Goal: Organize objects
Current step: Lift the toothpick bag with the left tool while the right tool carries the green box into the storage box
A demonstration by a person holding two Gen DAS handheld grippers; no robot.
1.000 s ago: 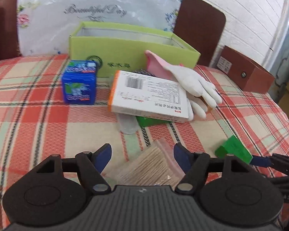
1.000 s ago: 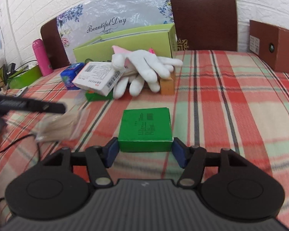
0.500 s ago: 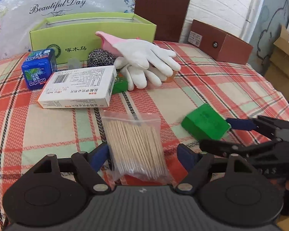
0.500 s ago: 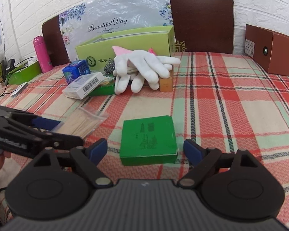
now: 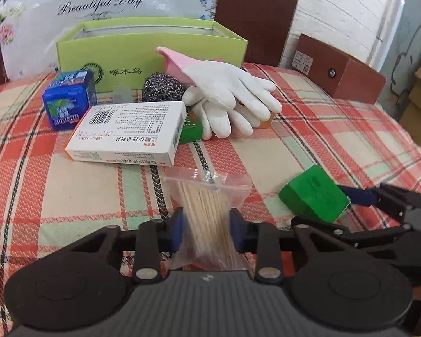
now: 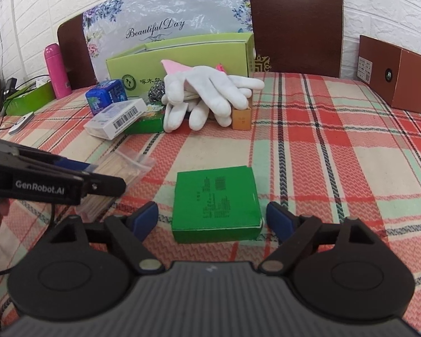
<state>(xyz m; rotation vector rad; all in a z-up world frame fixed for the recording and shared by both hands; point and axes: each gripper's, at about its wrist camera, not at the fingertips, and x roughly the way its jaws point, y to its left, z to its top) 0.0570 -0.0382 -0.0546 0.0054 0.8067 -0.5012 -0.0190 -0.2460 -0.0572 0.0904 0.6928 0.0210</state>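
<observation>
- The left gripper (image 5: 207, 224) is clenched on the bag of toothpicks (image 5: 210, 210); both blue pads press the clear bag's sides, and the bag's far end lies on the plaid tablecloth (image 5: 84, 185).
- The right gripper (image 6: 212, 219) stands released, its blue fingers (image 6: 144, 217) spread to either side of the green box (image 6: 216, 202) without touching it.
- The green box lies flat on the cloth, just right of the bag of toothpicks, printed face up.
- Farther back, a white medicine box (image 5: 129, 132) rests tilted, its far right end propped on a second small green box (image 5: 192, 132).
- A pair of white gloves (image 5: 227, 92) with a pink cuff lies heaped beside the medicine box, fingers draped over a small orange box (image 6: 241, 118).
- A blue mint tin (image 5: 68, 98) stands left of the medicine box, and a steel scourer (image 5: 162, 87) sits between the tin and the gloves.
- Behind them all stands an open lime-green carton (image 5: 151, 50), with a brown box (image 5: 339, 67) well apart at the right.
- In the right wrist view a pink bottle (image 6: 56, 70) stands at the far left edge of the table.
</observation>
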